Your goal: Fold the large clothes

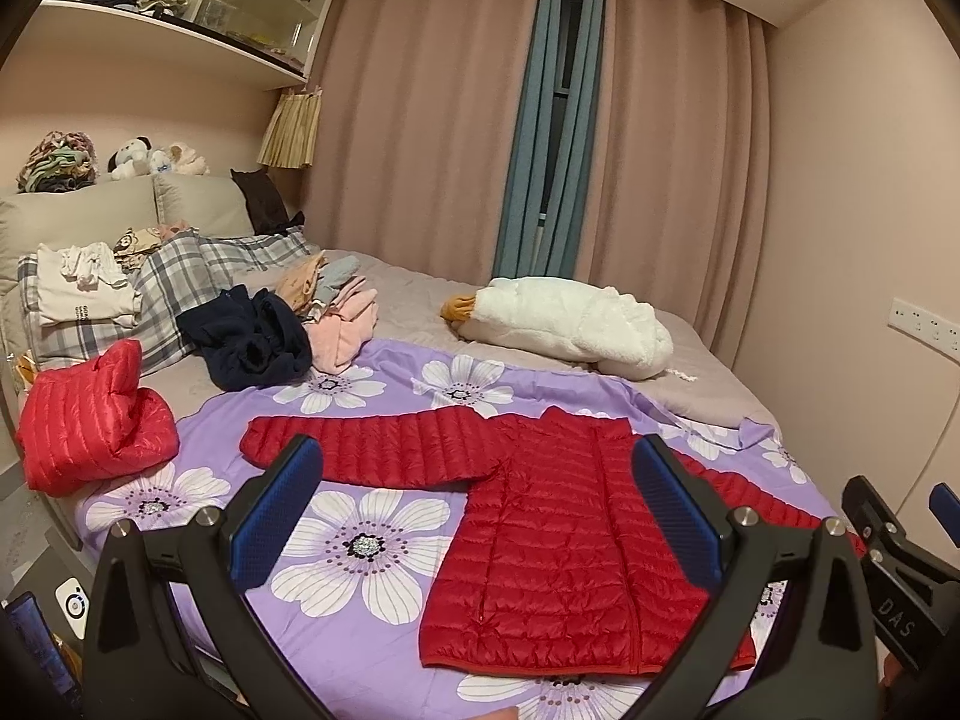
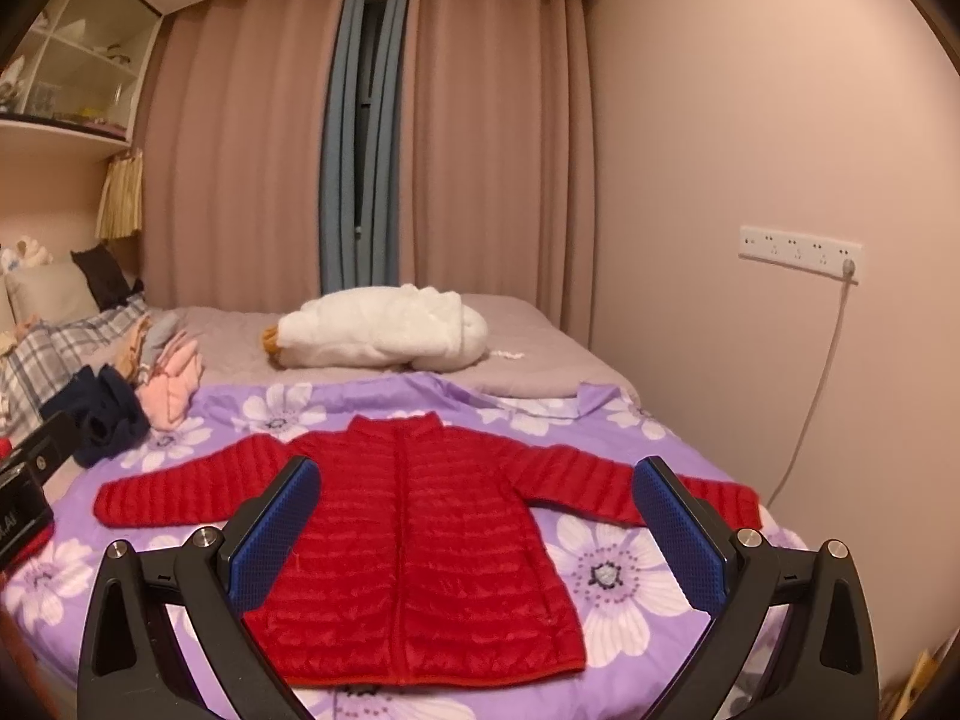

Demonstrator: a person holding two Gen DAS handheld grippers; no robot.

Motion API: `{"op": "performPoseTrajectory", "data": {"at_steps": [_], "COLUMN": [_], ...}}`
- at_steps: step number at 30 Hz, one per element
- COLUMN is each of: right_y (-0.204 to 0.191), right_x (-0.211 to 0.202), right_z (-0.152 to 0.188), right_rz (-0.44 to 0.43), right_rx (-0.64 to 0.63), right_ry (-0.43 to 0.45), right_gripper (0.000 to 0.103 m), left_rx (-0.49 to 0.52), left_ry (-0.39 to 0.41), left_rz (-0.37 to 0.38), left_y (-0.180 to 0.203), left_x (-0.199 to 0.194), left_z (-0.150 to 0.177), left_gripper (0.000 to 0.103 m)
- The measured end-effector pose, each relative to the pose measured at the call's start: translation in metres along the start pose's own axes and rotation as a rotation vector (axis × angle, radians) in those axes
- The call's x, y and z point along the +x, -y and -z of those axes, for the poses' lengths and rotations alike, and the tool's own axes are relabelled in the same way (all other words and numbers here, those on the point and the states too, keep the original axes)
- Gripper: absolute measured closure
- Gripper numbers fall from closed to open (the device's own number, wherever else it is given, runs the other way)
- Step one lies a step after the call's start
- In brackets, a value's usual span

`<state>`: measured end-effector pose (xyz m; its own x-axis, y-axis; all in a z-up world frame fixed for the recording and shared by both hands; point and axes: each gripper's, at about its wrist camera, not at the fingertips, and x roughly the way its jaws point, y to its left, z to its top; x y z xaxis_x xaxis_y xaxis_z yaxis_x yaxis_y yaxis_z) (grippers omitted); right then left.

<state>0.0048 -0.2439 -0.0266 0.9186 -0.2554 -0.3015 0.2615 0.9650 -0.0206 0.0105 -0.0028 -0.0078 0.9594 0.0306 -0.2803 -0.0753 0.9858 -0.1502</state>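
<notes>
Glossy quilted red jacket [image 2: 414, 546]; matt cotton floral sheet [image 2: 630, 594]; fluffy white plush [image 2: 384, 330]; textured blue rubber fingers [image 2: 273, 531]

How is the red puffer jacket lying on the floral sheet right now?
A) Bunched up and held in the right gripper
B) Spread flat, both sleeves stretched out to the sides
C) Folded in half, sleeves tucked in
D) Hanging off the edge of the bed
B: the red puffer jacket lies flat on the floral sheet with a sleeve extended to each side, and both the left gripper and right gripper are open and empty.
</notes>
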Motion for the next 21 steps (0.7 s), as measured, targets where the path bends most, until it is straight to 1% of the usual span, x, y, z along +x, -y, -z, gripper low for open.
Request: {"op": "performPoseTrajectory", "data": {"at_steps": [3, 7, 12, 21], "right_y": [0.002, 0.003, 0.000, -0.003], "right_x": [0.003, 0.009, 0.014, 0.020], "right_z": [0.000, 0.002, 0.004, 0.005], "right_rz": [-0.013, -0.004, 0.016, 0.009], "right_rx": [0.009, 0.010, -0.002, -0.010], "right_ry": [-0.010, -0.029, -0.043, -0.052], "right_gripper": [0.000, 0.000, 0.000, 0.000], "left_rx": [-0.009, -0.019, -0.027, -0.050], "left_ry": [0.005, 0.015, 0.000, -0.016], "left_rz": [0.008, 0.012, 0.007, -0.005], "left_y": [-0.002, -0.005, -0.008, -0.016], "left_x": [-0.004, -0.005, 0.003, 0.013], "left_z": [0.001, 0.001, 0.001, 0.004], "left_gripper": [0.000, 0.000, 0.000, 0.000]}}
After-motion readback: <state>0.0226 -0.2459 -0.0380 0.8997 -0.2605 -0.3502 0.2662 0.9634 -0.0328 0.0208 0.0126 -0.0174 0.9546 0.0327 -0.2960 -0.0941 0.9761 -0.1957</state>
